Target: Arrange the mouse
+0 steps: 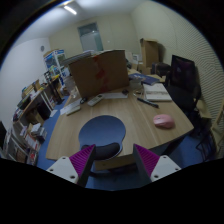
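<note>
A pink mouse (163,121) lies on the wooden table (120,108), to the right of a round blue mouse pad (101,130) near the table's front edge. My gripper (113,160) hangs in front of the table edge, well short of the mouse. Its two fingers with magenta pads (82,157) stand wide apart and hold nothing. The mouse pad is just ahead of the fingers; the mouse is beyond and to the right of the right finger.
A large cardboard box (100,72) stands at the back of the table, with papers and a dark flat object (148,101) near it. A black office chair (184,80) stands to the right. Shelves with clutter (28,110) are at the left.
</note>
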Demonstrator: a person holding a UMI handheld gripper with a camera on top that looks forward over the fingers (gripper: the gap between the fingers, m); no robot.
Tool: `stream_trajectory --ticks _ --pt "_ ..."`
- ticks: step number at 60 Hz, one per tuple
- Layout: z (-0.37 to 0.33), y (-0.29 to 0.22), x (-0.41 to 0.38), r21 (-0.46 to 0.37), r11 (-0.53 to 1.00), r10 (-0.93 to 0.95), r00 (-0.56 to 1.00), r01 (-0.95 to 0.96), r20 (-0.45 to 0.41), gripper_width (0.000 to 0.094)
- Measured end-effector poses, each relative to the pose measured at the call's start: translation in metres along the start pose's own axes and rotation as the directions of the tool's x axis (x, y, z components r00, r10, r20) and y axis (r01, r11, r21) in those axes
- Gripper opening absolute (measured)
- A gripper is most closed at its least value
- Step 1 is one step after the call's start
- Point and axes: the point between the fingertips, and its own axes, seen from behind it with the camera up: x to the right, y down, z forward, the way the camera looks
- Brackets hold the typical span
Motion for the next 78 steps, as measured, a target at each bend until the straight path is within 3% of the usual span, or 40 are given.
stream_trajectory --ticks 13,29,43,44,46,47,49,57,78 --pt "0.002 0.0 0.056 0.013 1.0 0.027 0.997 -0.026 -0.077 0.0758" --pt "0.038 -0.003 0.197 -0.011 0.998 -0.071 0.979 0.07 -0.192 0.0763" --pt "0.119 -0.006 0.267 -0.03 0.987 -0.162 0.976 0.159 -0.144 0.0753" --pt "0.123 -0.005 0.269 -0.035 0.986 -0.169 0.976 0.166 -0.135 0.0785" --pt "0.13 -0.013 0.266 -0.003 0.986 -0.164 0.981 0.164 -0.101 0.0762" --pt "0.133 -0.014 0.268 0.0 0.987 -0.16 0.982 0.161 -0.095 0.0818" --pt "0.14 -0.02 0.271 0.012 0.987 -0.16 0.984 0.162 -0.082 0.0772" --pt "0.155 -0.036 0.273 0.02 0.978 -0.208 0.978 0.209 -0.029 0.0823" --pt "0.209 -0.079 0.27 0.037 0.979 -0.197 0.979 0.199 -0.043 0.0845"
